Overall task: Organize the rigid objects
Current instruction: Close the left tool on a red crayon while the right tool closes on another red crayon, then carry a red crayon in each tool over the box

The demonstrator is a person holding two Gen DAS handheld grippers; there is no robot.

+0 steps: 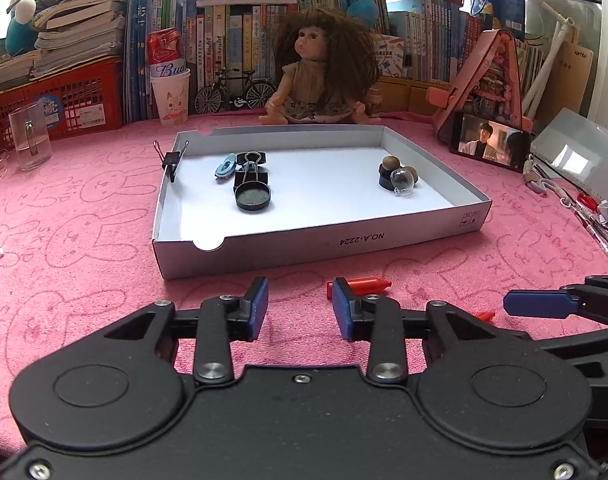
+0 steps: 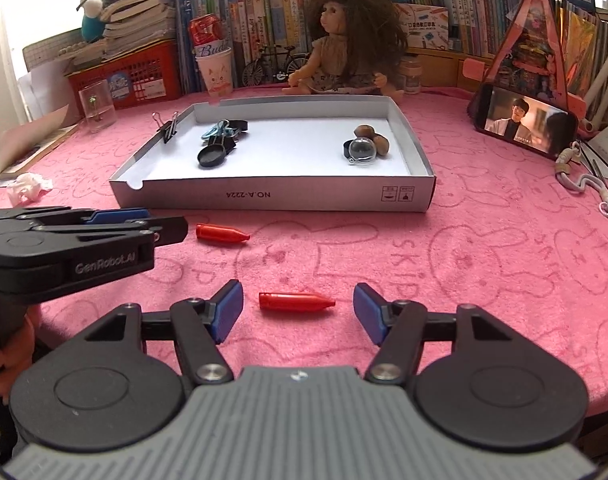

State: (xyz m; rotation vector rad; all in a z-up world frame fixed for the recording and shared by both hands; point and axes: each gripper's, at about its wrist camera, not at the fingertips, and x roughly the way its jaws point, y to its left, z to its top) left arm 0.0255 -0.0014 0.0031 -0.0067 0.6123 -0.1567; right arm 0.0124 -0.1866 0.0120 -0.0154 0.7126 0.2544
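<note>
Hiding: near red cap (image 1: 359, 285) partly behind left tongs (image 1: 300, 304), spread, empty
Straddling: right tongs (image 2: 298, 312) spread around second red cap (image 2: 296, 302), untouched; table (image 2: 483, 264)
Blurring: box (image 2: 272, 196) clips

Surface: pink bunny-print cloth (image 2: 483, 264) over table | Centre: white shallow box (image 2: 272, 196) | Near edge: two red caps (image 2: 298, 301), (image 2: 222, 233), apart, before box | Left: clear glass (image 1: 30, 140), crumpled tissue (image 2: 28, 188) | Back: doll (image 1: 319, 76), paper cup (image 1: 171, 96), red crate (image 1: 64, 96) | Right: phone (image 2: 527, 126), propped
</note>
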